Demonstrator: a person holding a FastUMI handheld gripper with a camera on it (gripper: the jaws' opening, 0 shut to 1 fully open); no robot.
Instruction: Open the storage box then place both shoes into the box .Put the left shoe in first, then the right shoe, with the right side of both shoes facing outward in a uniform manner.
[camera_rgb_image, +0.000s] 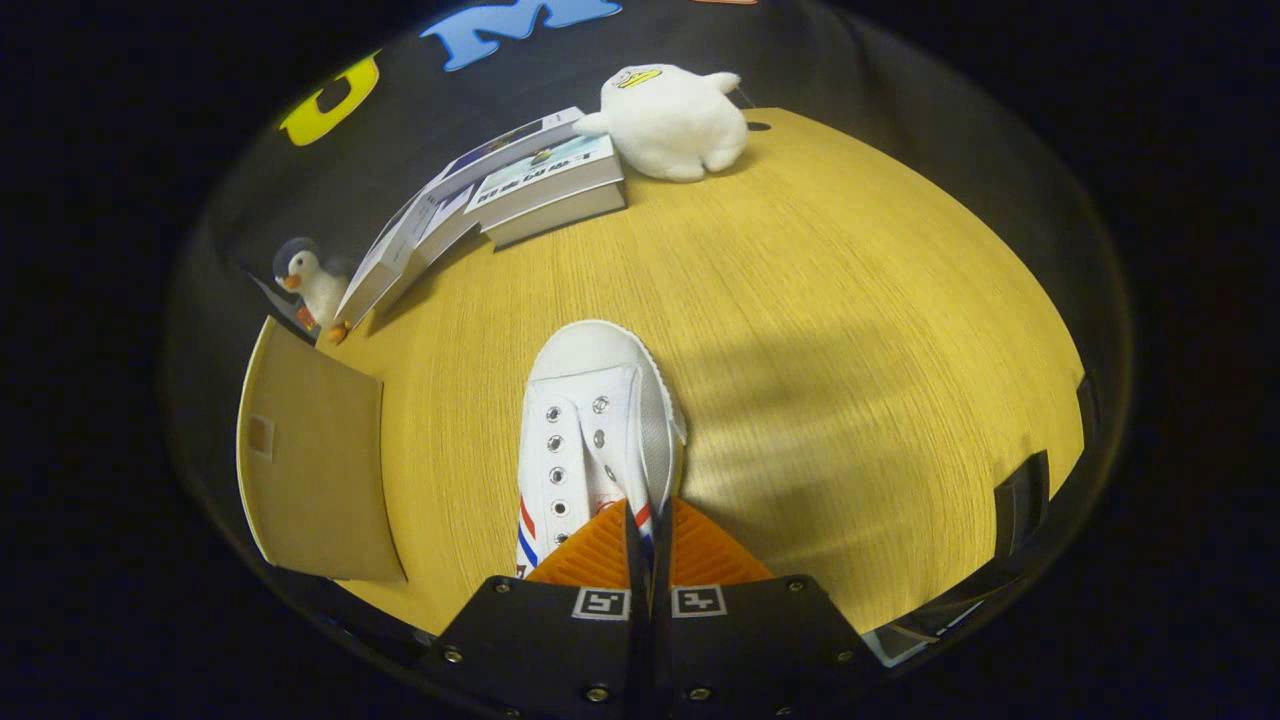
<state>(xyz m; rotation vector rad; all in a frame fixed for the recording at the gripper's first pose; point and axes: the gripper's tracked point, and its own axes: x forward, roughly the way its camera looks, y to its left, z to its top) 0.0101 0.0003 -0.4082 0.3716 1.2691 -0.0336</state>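
A white canvas shoe (590, 420) with red and blue side stripes points its toe away from me over the wooden table (850, 330). My gripper (648, 512) is shut on the shoe's rear upper edge, with a thin strip of it pinched between the two fingers. The heel is hidden under the fingers. A flat brown panel of the storage box (315, 465) lies to the left of the shoe, near the table's left edge. I cannot tell from here whether the shoe rests on the table or hangs just above it.
A stack of books (545, 185) lies beyond the shoe, with more books (400, 250) leaning to its left. A white plush toy (675, 120) sits by the books and a small penguin toy (312, 285) stands at the far left. A shadow falls right of the shoe.
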